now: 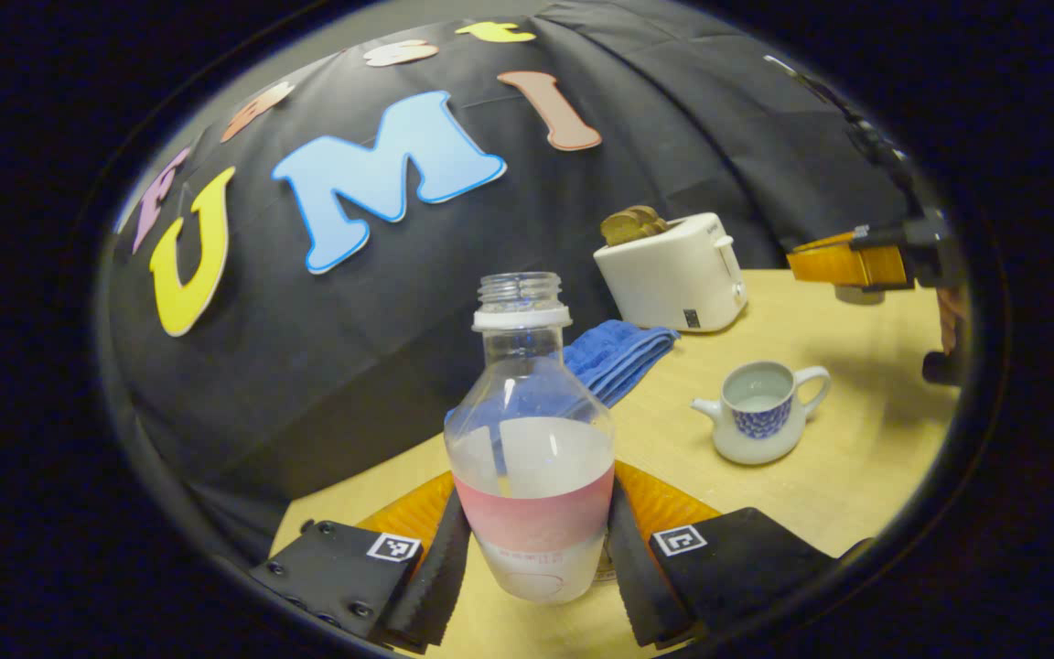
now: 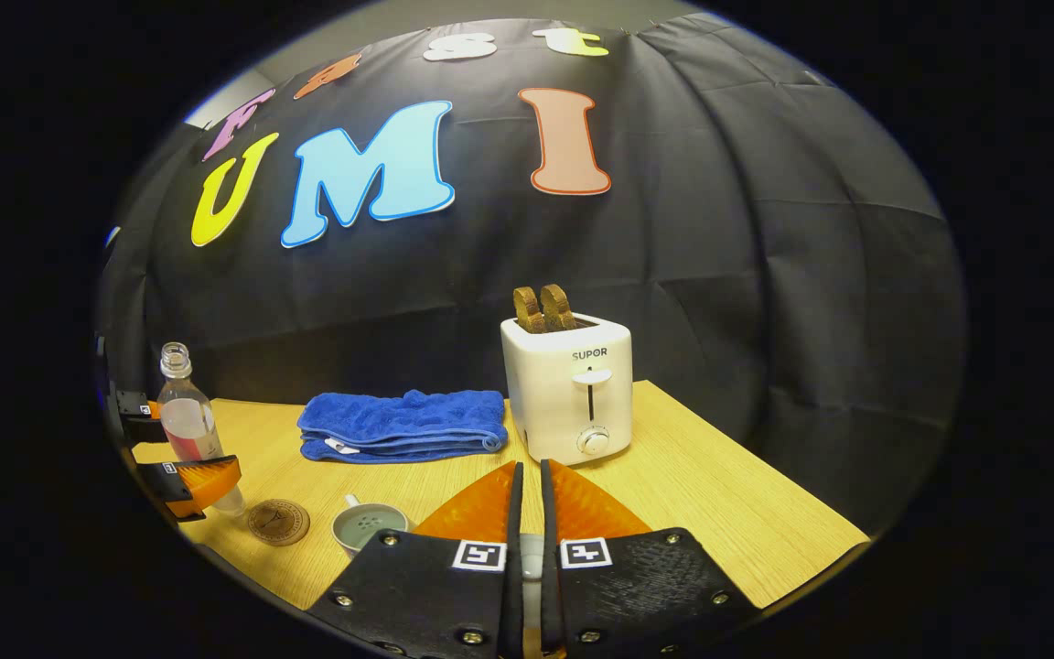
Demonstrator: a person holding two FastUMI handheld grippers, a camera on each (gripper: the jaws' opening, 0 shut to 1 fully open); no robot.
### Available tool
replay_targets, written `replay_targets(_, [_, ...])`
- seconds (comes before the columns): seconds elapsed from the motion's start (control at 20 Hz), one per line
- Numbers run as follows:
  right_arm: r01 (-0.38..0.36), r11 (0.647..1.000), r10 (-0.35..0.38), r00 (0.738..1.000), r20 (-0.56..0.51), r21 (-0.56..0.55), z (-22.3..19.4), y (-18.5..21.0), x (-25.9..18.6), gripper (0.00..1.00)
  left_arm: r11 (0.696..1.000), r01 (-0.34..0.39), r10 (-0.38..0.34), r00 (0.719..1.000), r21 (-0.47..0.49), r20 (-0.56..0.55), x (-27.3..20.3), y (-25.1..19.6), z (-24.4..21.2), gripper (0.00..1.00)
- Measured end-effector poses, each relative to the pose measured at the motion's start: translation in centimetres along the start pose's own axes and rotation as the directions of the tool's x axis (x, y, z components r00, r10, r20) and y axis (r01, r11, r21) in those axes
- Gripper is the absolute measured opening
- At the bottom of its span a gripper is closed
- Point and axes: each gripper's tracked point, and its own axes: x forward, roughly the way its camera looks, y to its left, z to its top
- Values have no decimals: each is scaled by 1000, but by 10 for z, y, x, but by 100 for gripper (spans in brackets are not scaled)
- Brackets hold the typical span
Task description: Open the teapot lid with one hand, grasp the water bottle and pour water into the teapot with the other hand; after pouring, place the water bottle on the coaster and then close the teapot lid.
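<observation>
Closest in, the left claw (image 1: 534, 558) has both fingers clamped on the water bottle (image 1: 532, 439) low down, around its pink band, and the bottle stands upright with no cap and roughly half full. That low hold is the worry: tip it towards the pot and the weight above the fingers could swing it, so water lands on the counter (image 1: 856, 458) instead.

Next out, the teapot (image 1: 760, 412) sits open, its mouth narrow, handle pointing away from the bottle. A rushed pour could overshoot it or knock it over.

Over on the right gripper view, the right claw (image 2: 528, 540) looks almost closed, something pale pinched between the fingers; probably the lid, though I can't make it out. If that pinch is thin, the piece could drop onto the pot below.

The coaster (image 2: 278, 522) lies just beside the bottle's base, whose underside is hidden, so whether it touches the counter is unclear.

Further back, a folded blue towel (image 2: 403, 423), then the white toaster (image 2: 573, 389) with toast standing in it.
</observation>
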Motion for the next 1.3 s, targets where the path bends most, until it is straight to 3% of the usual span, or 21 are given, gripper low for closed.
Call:
replay_targets(0.15, [-9,1000,9,1000,-3,8,0,2,1,7,985,5,-2,1000,-173,17,3,-12,2,84])
replay_targets(0.3, [-12,1000,12,1000,-5,8,-2,3,1,7,965,13,-3,999,-261,36,8,-18,1,84])
replay_targets(0.9, [-14,1000,14,1000,-14,4,-5,5,3,7,953,10,9,998,-302,60,22,-21,-2,86])
replay_targets(1.3, [-55,998,55,998,-3,11,-3,19,2,7,948,-3,14,999,-318,33,21,-20,-10,100])
